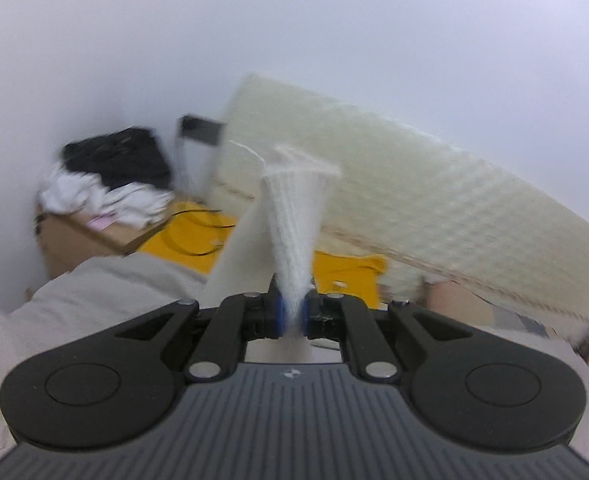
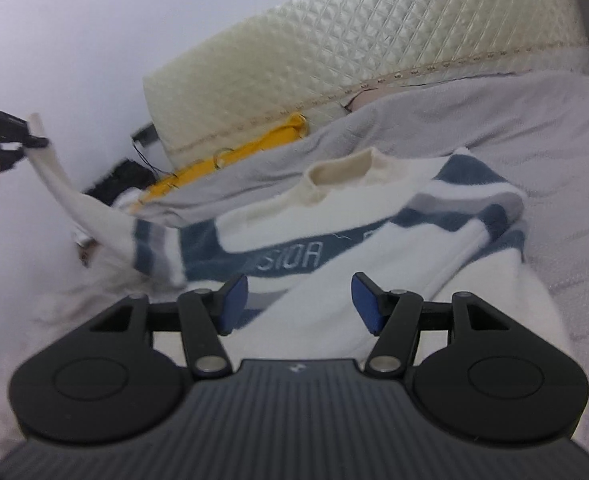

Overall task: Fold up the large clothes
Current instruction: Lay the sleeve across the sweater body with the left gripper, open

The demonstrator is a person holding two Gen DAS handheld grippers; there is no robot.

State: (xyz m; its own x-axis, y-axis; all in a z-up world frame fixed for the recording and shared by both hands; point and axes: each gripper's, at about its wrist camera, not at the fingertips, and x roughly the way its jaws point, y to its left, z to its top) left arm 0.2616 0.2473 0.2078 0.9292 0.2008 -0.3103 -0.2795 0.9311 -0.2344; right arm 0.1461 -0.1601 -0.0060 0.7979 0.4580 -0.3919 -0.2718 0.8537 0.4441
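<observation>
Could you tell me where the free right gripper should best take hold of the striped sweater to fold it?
Grip the folded sleeve on the sweater, coming down from above. It lies flat just ahead of the open right gripper, while the left gripper already holds the other cuff raised.

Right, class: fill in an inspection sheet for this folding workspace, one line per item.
Surface: grey blanket over a bed.
Job's things: striped sweater lying flat, its white sleeve lifted.
Clutter: yellow cloth; clothes pile on a cardboard box.
Grippers: left hand-held gripper shut on the sleeve; right hand-held gripper open, above the sweater.
Cables: black cable on the yellow cloth.
Surroundings: quilted mattress, white wall.
</observation>
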